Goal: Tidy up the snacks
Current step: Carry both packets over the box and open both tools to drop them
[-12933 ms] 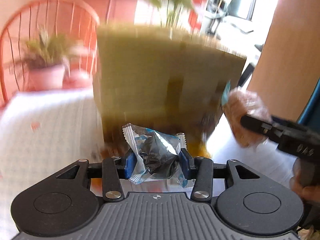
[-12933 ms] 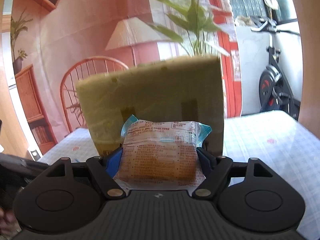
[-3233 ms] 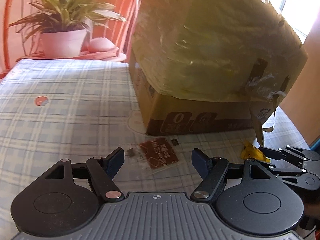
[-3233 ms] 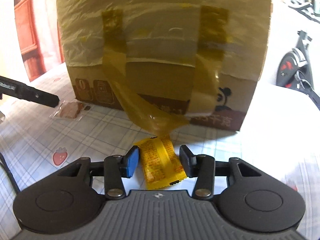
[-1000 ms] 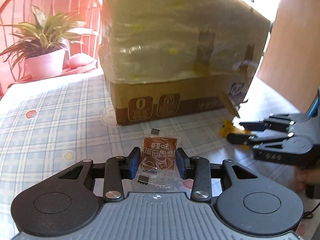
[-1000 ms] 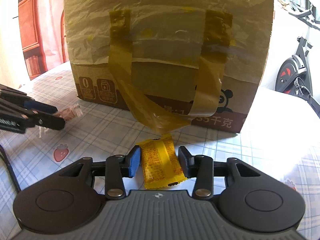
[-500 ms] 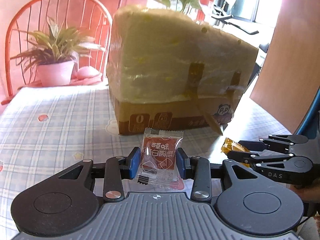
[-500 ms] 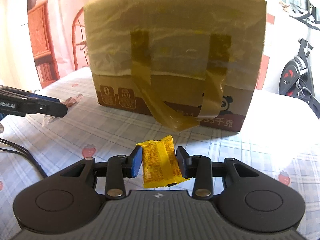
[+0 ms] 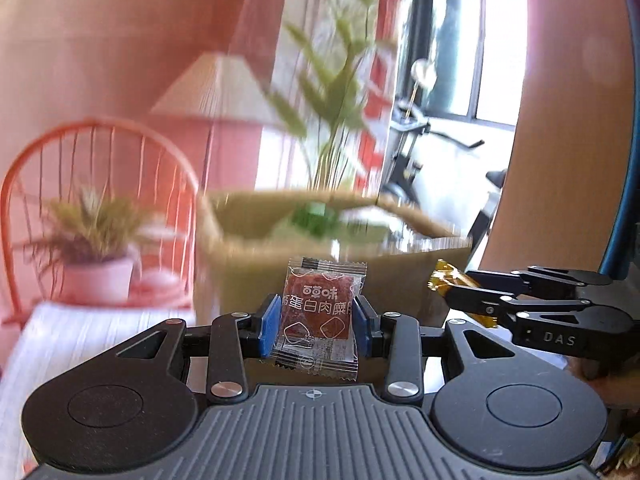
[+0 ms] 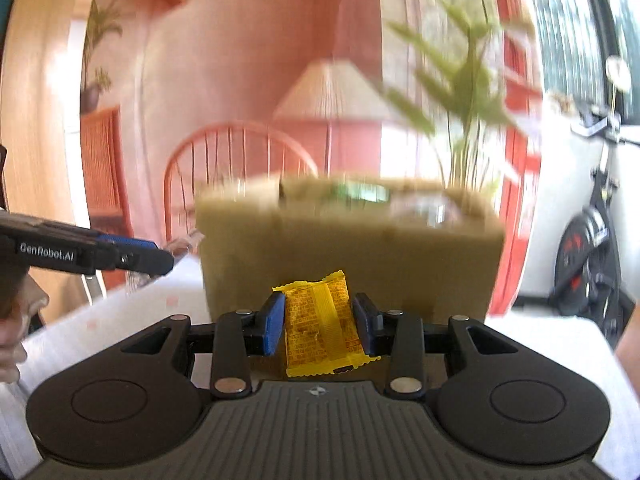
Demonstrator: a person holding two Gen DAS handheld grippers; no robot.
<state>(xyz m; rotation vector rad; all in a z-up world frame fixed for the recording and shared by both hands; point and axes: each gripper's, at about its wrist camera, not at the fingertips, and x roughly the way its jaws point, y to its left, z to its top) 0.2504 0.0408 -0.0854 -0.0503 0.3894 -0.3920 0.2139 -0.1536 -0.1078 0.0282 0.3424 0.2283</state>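
Note:
My left gripper (image 9: 316, 324) is shut on a clear packet with a red-brown snack (image 9: 318, 316), held up near the rim of the cardboard box (image 9: 248, 268). My right gripper (image 10: 319, 322) is shut on a yellow snack packet (image 10: 320, 326), also raised in front of the box (image 10: 344, 260). The box top is open and green and clear packets (image 10: 360, 192) show inside, blurred. The right gripper with its yellow packet (image 9: 444, 278) shows at the right of the left wrist view. The left gripper's fingers (image 10: 132, 258) show at the left of the right wrist view.
A white checked tablecloth (image 10: 540, 340) covers the table under the box. Behind stand an orange chair (image 9: 92, 152), a potted plant (image 9: 96, 272), a lamp (image 10: 332, 92), a tall green plant (image 10: 460, 92) and an exercise bike (image 10: 592, 248).
Both grippers have risen with their packets from table level to about the height of the box's rim; the open top of the box has come into view.

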